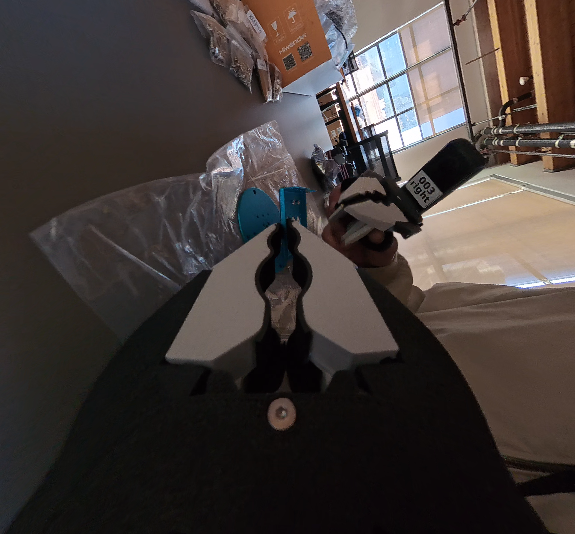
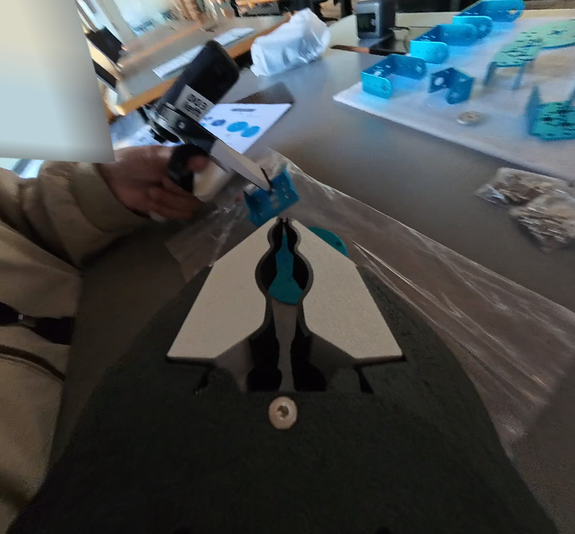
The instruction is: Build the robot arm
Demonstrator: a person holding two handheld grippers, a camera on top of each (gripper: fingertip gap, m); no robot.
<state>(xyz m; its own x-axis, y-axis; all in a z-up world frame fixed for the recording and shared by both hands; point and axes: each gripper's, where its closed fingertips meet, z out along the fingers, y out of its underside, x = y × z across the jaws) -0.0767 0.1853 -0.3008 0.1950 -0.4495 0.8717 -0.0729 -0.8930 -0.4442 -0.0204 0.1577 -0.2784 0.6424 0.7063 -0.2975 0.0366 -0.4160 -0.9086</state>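
**A:** What does the left gripper (image 1: 283,227) hold?

**B:** Its two pale fingers are nearly closed on a thin wall of a blue perforated metal bracket (image 1: 292,207), pinched at the very tips. The right wrist view shows the same grip from the side: the left gripper (image 2: 266,183) bites the upper edge of the bracket (image 2: 273,200), lifted clear of the grey table (image 2: 389,176).

**B:** And the right gripper (image 2: 284,221)?

**A:** Its tips are drawn together with only a sliver between them. A teal round disc (image 2: 331,240) lies under and behind the fingers, seen through the gap, but whether the tips clamp anything cannot be told. From the left wrist view the right gripper (image 1: 342,206) looks closed too, carried by a hand (image 1: 361,248) in a beige sleeve.

**B:** What surrounds them?

**A:** A crumpled clear plastic bag (image 1: 155,223) lies on the table beneath both tools; the disc (image 1: 256,214) rests against it just beside the bracket. Farther off stand an orange cardboard box (image 1: 280,14) and small bags of hardware (image 1: 236,49). In the right wrist view, a white board (image 2: 435,120) carries more blue brackets (image 2: 392,78), well apart from the grippers.
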